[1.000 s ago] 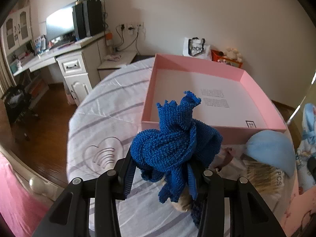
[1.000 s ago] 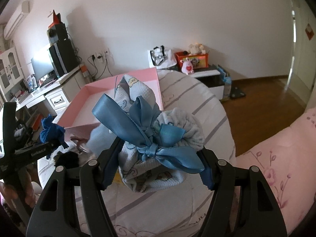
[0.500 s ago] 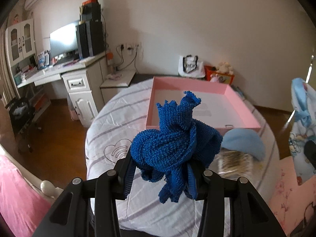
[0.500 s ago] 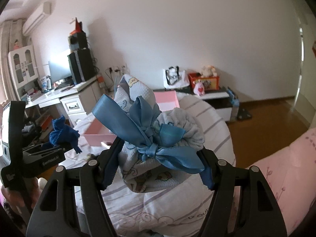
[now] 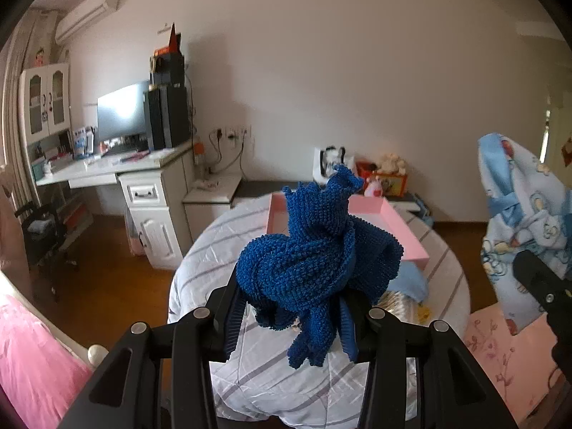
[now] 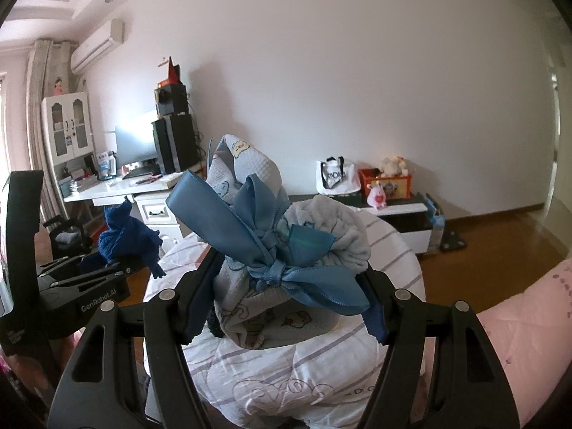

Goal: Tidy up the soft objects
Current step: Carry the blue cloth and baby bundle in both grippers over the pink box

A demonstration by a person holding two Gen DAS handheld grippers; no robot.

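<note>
Left gripper [image 5: 289, 316] clamping blue knitted bundle [image 5: 314, 271], knotted, loose tail dangling below the pads. Right gripper [image 6: 286, 296] clenching pale printed cloth bundle [image 6: 286, 250], tied with a blue satin bow, puffy top. Both being carried in the air above the striped round table [image 5: 221, 250]. Pink box [image 5: 400, 225] sitting ahead of and below the left fingers, long axis running away from them; judging left hand nearer to it.
</note>
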